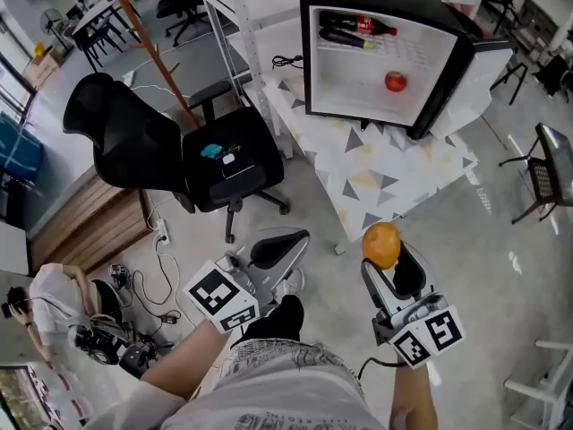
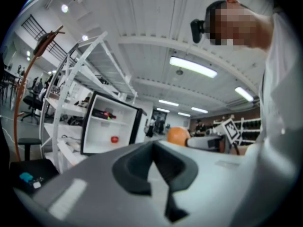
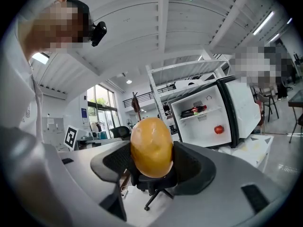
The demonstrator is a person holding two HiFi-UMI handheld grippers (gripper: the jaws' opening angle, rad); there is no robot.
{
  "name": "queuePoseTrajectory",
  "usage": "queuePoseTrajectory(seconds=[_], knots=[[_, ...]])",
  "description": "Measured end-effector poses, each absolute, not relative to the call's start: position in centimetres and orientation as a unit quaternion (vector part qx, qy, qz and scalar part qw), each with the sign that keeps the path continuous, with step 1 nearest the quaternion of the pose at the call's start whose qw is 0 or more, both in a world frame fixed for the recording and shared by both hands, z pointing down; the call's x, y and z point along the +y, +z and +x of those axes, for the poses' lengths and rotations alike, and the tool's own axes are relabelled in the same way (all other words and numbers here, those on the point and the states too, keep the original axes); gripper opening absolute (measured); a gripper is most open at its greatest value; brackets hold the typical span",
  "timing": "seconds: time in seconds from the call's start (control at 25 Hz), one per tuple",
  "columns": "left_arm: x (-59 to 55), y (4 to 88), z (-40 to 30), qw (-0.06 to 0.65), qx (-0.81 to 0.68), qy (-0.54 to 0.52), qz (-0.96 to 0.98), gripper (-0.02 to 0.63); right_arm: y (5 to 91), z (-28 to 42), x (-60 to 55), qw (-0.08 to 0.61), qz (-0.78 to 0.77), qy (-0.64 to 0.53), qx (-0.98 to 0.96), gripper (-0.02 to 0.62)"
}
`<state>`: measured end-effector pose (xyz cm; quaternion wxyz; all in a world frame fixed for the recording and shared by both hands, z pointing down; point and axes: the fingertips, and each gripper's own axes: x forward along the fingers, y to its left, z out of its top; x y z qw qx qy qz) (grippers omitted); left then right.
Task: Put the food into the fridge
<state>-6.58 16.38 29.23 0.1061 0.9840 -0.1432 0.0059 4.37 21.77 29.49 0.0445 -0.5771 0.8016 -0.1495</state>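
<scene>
**Orange in the right gripper, fridge open ahead**

We see the orange [image 3: 151, 146] clamped between the two dark pads of the right gripper [image 3: 151, 162] – one pad presses each flank, and the top of the fruit stands clear above the fingertips. In the head view the orange [image 1: 381, 245] sits at the far tip of the right gripper [image 1: 387, 258], above the floor and just off the near corner of the table [image 1: 394, 173], well apart from the fridge.

The left gripper [image 2: 154, 161] has its pads pressed together with nothing between them. In the head view the left gripper [image 1: 276, 247] hangs beside the right one, on the person's left, also over the floor.

The fridge [image 1: 452, 30] stands on the table with its door swung wide – the white inside faces us. A red fruit [image 1: 395, 81] lies on the fridge floor, and a dark bottle [image 1: 356, 26] with a red label lies on its side on the shelf above.

Left of the table stands a black office chair [image 1: 134, 141], with a small teal object [image 1: 212, 150] on its seat.
</scene>
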Motion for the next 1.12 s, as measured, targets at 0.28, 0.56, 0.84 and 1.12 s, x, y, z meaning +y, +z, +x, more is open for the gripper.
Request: queuePoseTrajectory(seconds=[0.28, 0.56, 0.84, 1.12], knots=[[10.0, 29.3, -5.9, 0.116, -0.133, 0.008, 0.984, 0.005, 29.5, 5.4, 15.7, 0.039, -0.590, -0.155, 0.791, 0.267], [3.7, 29.5, -5.4, 0.124, -0.121, 0.009, 0.985, 0.005, 29.7, 5.8, 9.9, 0.029, -0.601, -0.163, 0.782, 0.267], [-1.0, 29.4, -5.4, 0.126, -0.108, 0.008, 0.986, 0.005, 29.0, 6.0, 5.3, 0.021, -0.613, -0.157, 0.774, 0.267], [-4.1, 29.2, -5.9, 0.128, -0.108, 0.007, 0.986, 0.005, 28.2, 6.0, 2.2, 0.021, -0.619, -0.147, 0.771, 0.266]])
